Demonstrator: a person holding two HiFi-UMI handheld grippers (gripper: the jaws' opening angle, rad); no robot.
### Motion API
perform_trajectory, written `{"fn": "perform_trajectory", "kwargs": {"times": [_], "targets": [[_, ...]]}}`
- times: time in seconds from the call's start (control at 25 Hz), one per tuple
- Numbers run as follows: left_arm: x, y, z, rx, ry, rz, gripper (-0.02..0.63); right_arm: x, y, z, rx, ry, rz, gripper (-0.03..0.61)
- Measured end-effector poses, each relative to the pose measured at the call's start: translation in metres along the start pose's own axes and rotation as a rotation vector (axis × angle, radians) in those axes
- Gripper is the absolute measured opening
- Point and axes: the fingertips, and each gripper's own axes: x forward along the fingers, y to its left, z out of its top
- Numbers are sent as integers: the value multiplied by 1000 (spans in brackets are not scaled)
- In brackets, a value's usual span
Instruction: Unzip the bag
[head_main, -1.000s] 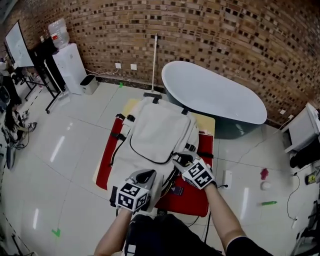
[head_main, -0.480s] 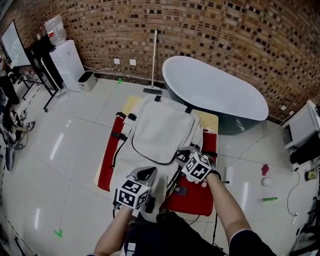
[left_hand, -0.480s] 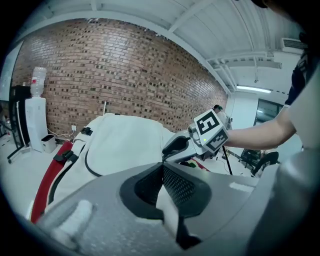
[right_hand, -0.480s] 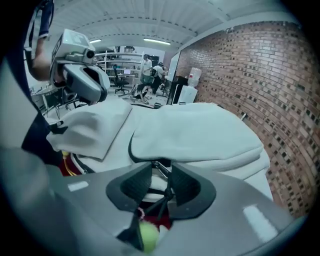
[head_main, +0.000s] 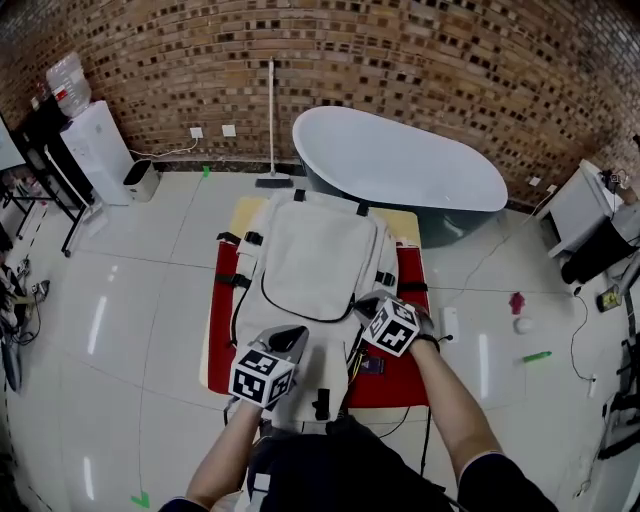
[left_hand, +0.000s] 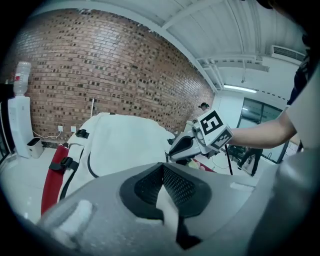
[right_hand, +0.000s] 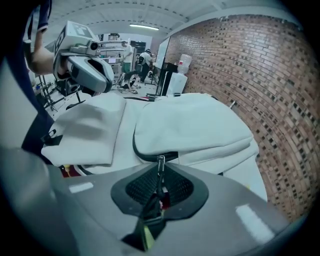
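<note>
A pale bag (head_main: 310, 255) lies flat on a red-covered table (head_main: 221, 335) and fills most of its top. Narrow red strips stay bare along the bag's left edge, by the black buckles, and along its right edge. The left claw (left_hand: 162, 174) is pressed together on a fold of the bag's pale fabric at the near end. The right claw (right_hand: 160, 181) sits at the bag's right edge, where the dark zipper line (head_main: 292, 313) curves round the front panel. Its jaws have just been closing and now pinch the metal zipper pull (right_hand: 160, 161). A grey bathtub (head_main: 400, 165) stands just behind the table's far right corner, close to the brick wall (head_main: 400, 60). The tiled floor (head_main: 120, 300) is wide open to the left. To the right the floor is narrower, with a few small objects well apart from the table.
</note>
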Motion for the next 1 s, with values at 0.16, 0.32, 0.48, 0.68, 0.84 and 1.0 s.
{"fn": "perform_trajectory", "kwargs": {"times": [0.16, 0.32, 0.48, 0.68, 0.84, 1.0], "targets": [[-4, 4, -1, 19, 22, -46, 3, -7, 7, 1, 51, 15, -29, 34], [-7, 5, -2, 37, 34, -90, 3, -10, 16, 3, 63, 44, -52, 18], [-14, 7, -6, 48, 39, -129, 3, -9, 31, 1, 82, 79, -55, 18], [-23, 9, -15, 58, 49, -176, 3, -6, 49, 0, 143, 104, -71, 17], [-28, 21, -21, 61, 63, -180, 3, 0, 57, 10, 168, 108, -79, 17], [-34, 24, -32, 52, 81, -184, 3, 6, 68, 22, 208, 105, -52, 17]]}}
